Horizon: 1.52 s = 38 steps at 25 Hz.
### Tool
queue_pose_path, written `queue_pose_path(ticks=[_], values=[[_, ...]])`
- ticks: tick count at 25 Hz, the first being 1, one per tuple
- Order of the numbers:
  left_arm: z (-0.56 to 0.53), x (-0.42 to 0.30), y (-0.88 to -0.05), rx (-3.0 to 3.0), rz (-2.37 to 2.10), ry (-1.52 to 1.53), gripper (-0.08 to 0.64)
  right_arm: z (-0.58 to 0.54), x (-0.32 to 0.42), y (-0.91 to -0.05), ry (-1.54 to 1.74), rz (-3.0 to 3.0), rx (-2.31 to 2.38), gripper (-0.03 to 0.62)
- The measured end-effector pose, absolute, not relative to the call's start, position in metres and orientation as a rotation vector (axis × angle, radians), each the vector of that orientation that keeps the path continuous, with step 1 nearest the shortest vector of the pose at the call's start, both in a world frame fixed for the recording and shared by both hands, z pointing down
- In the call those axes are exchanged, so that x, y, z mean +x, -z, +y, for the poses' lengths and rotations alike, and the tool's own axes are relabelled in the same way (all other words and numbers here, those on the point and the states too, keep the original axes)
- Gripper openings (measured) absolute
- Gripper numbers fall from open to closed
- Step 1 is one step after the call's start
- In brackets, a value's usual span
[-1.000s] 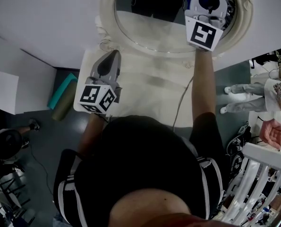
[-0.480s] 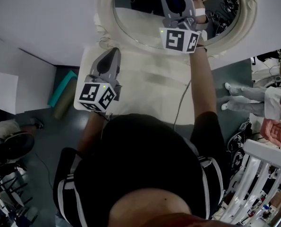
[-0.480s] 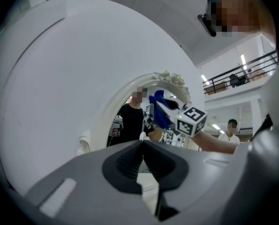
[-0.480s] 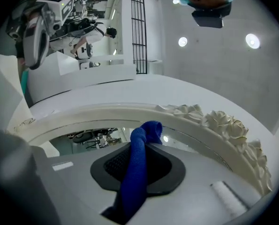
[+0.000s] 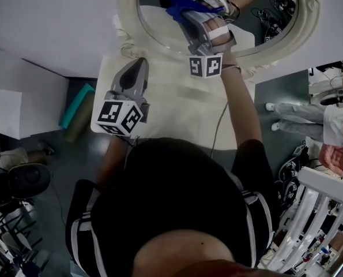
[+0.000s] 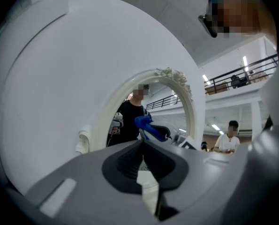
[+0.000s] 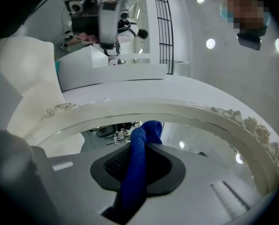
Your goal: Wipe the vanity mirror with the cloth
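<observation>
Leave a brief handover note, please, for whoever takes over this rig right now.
Right claw: shut on the blue cloth, held up at the vanity mirror; contact with the glass is unclear.
Left claw: shut, empty, above the white table.
Done: cloth gripped and at the mirror.
To do: wipe across the glass; how much is already clean cannot be judged.

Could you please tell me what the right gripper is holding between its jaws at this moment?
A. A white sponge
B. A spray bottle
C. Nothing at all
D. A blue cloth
D: in the right gripper view, the right gripper is closed on a blue cloth, which sticks up between its jaws in front of the vanity mirror.
</observation>
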<state>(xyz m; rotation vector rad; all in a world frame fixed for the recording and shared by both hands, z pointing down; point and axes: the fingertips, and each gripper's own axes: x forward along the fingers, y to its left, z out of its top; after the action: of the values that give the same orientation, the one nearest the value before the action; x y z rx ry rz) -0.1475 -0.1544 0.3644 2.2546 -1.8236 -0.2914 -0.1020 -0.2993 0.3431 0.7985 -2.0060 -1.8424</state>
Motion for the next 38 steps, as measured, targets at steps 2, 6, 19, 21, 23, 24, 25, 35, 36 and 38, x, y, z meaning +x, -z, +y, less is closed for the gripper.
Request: queue_pose_path(ticks=[2, 6, 19, 21, 23, 24, 25, 35, 36, 38], values=[[-0.154, -0.147, -0.367, 2.250, -1.819, 0.288, 0.012, -0.298, -0.103, -0.366, 1.852, -1.981, 0.761, 0.064], [-0.156, -0.147, -0.371, 2.241, -1.815, 0.283, 0.012, -0.296, -0.105, -0.405, 1.810, -1.982, 0.698, 0.064], [-0.163, -0.145, -0.384, 2.203, -1.798, 0.257, 0.012, -0.298, -0.094, -0.546, 1.592, -1.990, 0.518, 0.064], [-0.163, -0.144, -0.387, 2.195, -1.799, 0.249, 0.012, -0.299, -0.088, -0.573, 1.496, -1.984, 0.474, 0.064], [-0.164, -0.143, -0.389, 2.185, -1.800, 0.240, 0.012, -0.301, -0.081, -0.597, 1.397, -1.990, 0.451, 0.064], [-0.165, -0.143, -0.390, 2.180, -1.802, 0.236, 0.012, -0.302, -0.079, -0.605, 1.363, -1.997, 0.449, 0.064], [-0.165, -0.144, -0.391, 2.176, -1.804, 0.234, 0.012, -0.302, -0.077, -0.609, 1.343, -2.004, 0.451, 0.064], [-0.163, -0.148, -0.400, 2.151, -1.813, 0.219, 0.012, -0.306, -0.078, -0.624, 1.245, -2.063, 0.481, 0.064], [-0.162, -0.148, -0.400, 2.148, -1.814, 0.221, 0.012, -0.306, -0.078, -0.625, 1.230, -2.067, 0.480, 0.064], [-0.159, -0.149, -0.400, 2.143, -1.819, 0.225, 0.012, -0.306, -0.078, -0.626, 1.211, -2.061, 0.464, 0.063]])
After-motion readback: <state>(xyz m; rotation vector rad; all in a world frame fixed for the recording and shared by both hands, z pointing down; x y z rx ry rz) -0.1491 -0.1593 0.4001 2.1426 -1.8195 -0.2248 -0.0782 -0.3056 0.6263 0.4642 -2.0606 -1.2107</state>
